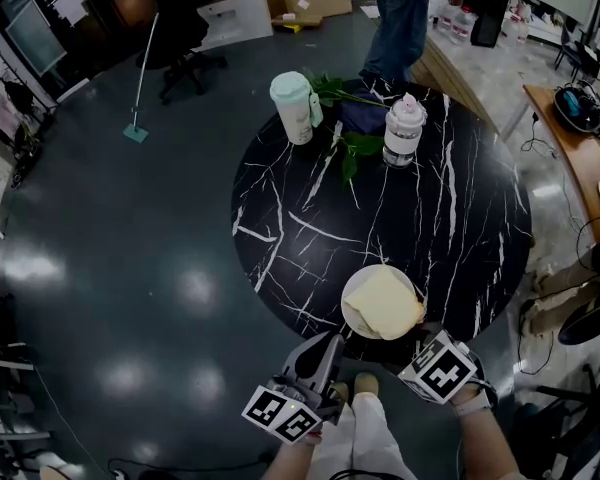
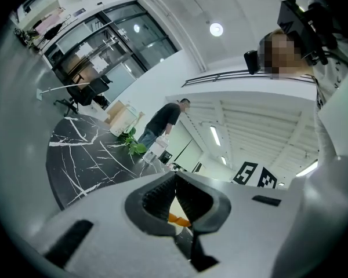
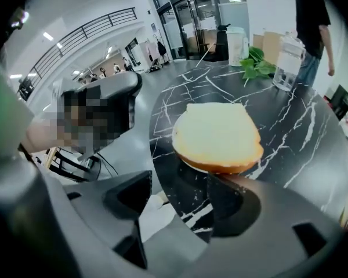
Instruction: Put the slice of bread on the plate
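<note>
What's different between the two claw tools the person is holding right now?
The left gripper has its jaws pressed together; the right gripper has them wide apart. The left gripper points level across the table; the right gripper tilts down at the bread slice on its plate. Both hold nothing.

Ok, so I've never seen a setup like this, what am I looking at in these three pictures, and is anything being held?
No robot here: a person holds a two-jaw gripper in each hand. The head view comes from a camera on the person's head, looking down. The other two come from cameras riding on each gripper, looking along its jaws. On the round black marbled table stand a green-lidded cup, a white-lidded jar and green leaves. Near the person's edge a slice of bread lies on a white plate. The left gripper is shut and empty. The right gripper is open at the bread's near edge, gripping nothing.
</note>
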